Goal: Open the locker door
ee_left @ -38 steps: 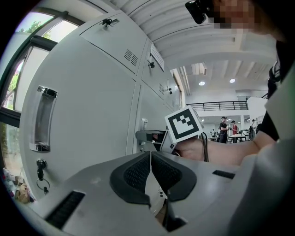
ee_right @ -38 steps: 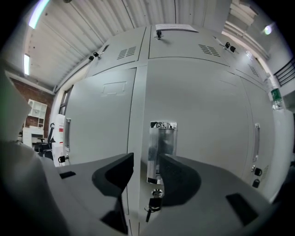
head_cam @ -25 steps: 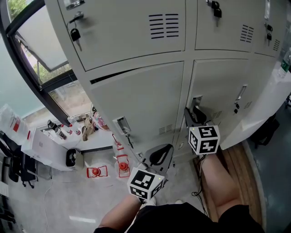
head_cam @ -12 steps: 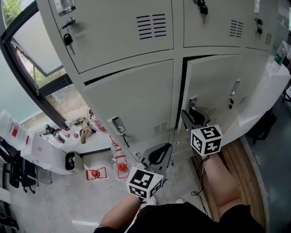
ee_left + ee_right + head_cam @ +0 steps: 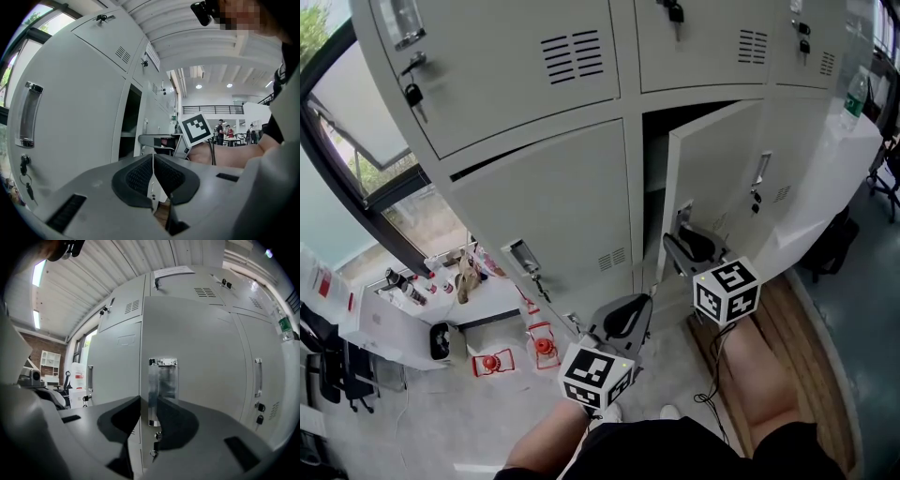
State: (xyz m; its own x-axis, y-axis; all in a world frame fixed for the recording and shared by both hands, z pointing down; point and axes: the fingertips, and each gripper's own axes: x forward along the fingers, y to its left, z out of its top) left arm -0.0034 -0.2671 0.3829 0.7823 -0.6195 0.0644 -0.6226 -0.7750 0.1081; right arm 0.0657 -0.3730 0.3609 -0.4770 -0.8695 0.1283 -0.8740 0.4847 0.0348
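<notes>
At the ajar locker door (image 5: 717,178), right tongs (image 5: 149,403) clamp its edge; left tongs (image 5: 153,158) pressed together

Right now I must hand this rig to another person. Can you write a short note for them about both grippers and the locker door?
Left gripper: jaws together, nothing between them, held low in front of the neighbouring locker.
Right gripper: jaws closed on the free edge of the grey metal locker door, at its shiny chrome handle.
Done: the lower door is partly open, and its dark compartment shows.
Left: probably pull the door wider, then release it.
</notes>
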